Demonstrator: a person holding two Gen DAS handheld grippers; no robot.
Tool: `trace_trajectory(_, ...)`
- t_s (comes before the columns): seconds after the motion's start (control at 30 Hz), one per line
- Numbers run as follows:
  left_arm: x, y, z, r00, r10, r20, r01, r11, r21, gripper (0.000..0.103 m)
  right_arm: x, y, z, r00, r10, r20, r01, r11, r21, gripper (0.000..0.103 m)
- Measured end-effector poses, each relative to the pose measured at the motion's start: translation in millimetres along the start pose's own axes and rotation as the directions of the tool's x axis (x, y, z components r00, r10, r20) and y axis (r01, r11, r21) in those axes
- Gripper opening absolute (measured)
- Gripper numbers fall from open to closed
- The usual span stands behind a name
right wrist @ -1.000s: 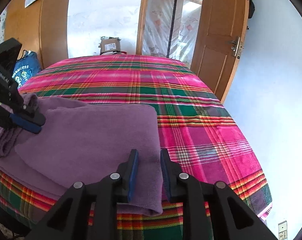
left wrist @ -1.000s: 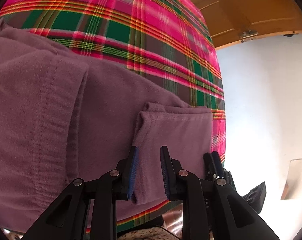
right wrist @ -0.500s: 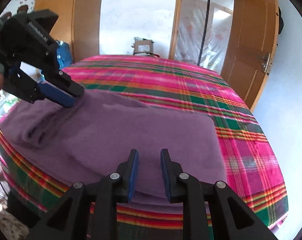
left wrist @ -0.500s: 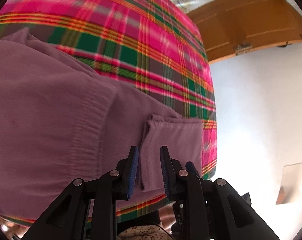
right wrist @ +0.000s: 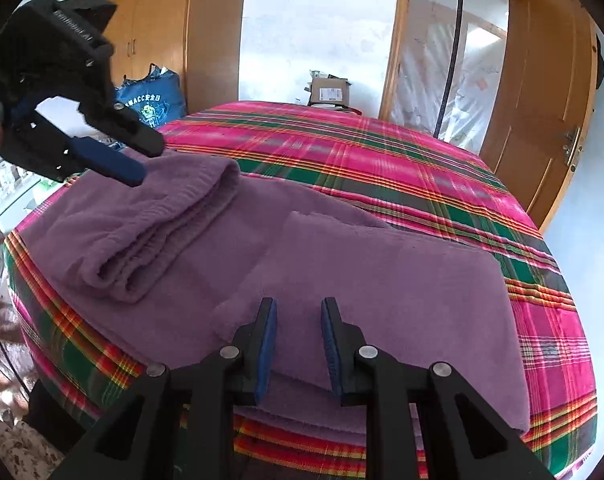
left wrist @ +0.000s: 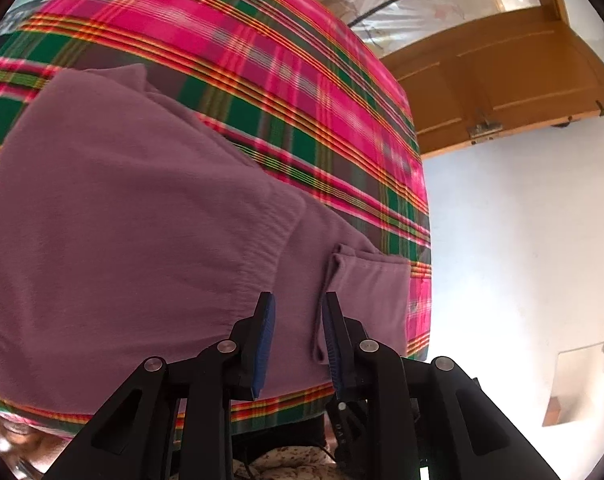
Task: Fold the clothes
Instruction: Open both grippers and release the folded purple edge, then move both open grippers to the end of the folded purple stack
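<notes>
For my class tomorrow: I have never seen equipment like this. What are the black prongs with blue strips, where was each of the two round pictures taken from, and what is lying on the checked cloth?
There is no robot here. A person holds a hand-held gripper in each hand, and each carries a wide-angle camera looking along its two fingers, hence the round, bent pictures. One picture is from the left gripper, the other from the right gripper. The blue strips are grip pads.

On the bed's plaid bedspread lies a purple fleece garment, partly folded; one part is doubled over into a thick roll. The right camera also sees the left gripper from outside, hovering near that roll.

Both pairs of fingers stand apart and hold nothing. A wooden door and a cardboard box are behind.
</notes>
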State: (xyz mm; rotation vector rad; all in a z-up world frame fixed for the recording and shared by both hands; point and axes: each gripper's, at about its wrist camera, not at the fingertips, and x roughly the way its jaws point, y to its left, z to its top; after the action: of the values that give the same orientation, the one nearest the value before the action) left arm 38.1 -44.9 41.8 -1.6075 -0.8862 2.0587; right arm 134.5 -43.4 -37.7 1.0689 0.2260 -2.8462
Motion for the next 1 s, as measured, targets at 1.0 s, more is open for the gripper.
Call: trace_trajectory(1.0,-97,128,-19,0.964,0.174,0.202,-0.139,0.975,-0.174,0.040,-16,132,43,0.962,0.253,0.101,-0.213,0.930,-0.300,0.049)
